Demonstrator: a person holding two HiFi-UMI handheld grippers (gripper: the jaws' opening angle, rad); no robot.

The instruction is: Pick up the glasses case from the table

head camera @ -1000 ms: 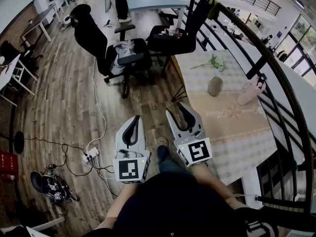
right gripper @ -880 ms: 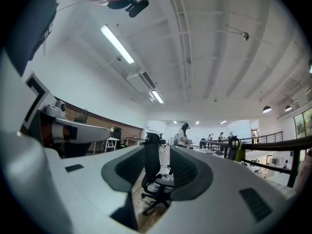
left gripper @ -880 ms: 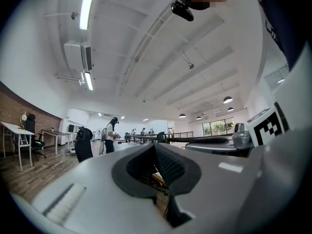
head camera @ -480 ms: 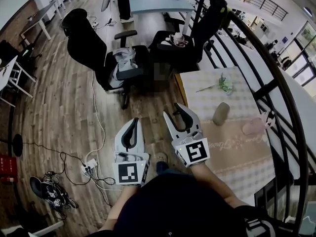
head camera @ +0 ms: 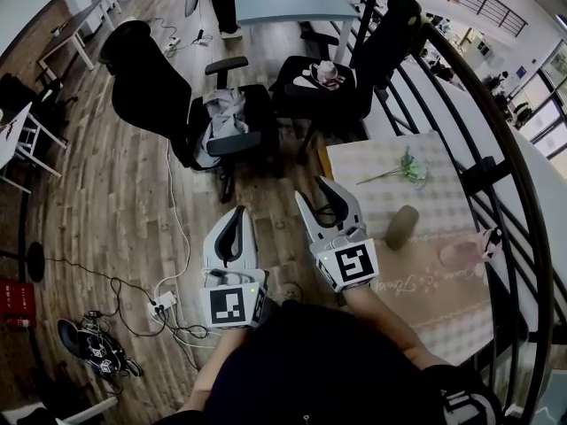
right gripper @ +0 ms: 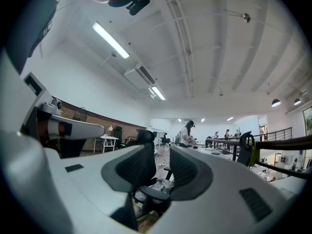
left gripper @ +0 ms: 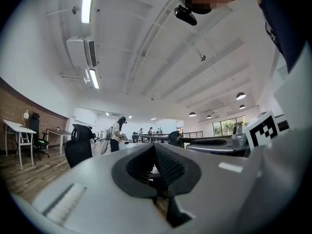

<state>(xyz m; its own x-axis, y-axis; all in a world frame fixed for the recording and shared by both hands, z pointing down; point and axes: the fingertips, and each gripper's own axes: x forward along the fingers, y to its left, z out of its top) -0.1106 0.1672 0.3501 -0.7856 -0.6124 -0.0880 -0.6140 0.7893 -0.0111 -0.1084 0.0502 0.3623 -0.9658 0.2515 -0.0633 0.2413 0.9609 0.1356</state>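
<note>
Head view, table: cloth-covered table (head camera: 438, 204) sits to my right, against a black railing (head camera: 496, 140). I am standing off its near corner, on the wooden floor.
Head view, target: what I take for the glasses case (head camera: 401, 227), a grey-green oval, lies on the cloth between a flower sprig (head camera: 400, 168) and a pink item (head camera: 468, 253) I cannot identify.
Head view, grippers: left gripper (head camera: 237, 215) and right gripper (head camera: 321, 195) are held level over the floor, side by side. The right one is nearer the case but well apart from it.
Left gripper view, fingers: left gripper (left gripper: 155, 149) has its pads meeting at the tips, with nothing between them. It faces an office chair (left gripper: 78, 149) and far desks, and the case is out of frame.
Right gripper view, fingers: right gripper (right gripper: 163, 162) stands part open, with an empty gap between the pads. Only a distant chair back (right gripper: 145, 139) shows through, and there is no case here either.
Stage: approach, I judge; the pick has not begun.
Risk, aim: both jaw cameras look past the table, so I would be closing in on head view alone and could misjudge reach.
Risk, width: the gap looks narrow for the oval. If it is too narrow, the pads would push the case along the cloth towards the railing.
Risk, wrong thing: the pink item sits near the case, and a sloppy line could clip it.
Risk, footing: cables (head camera: 173, 277) trail on the floor to my left.
</note>
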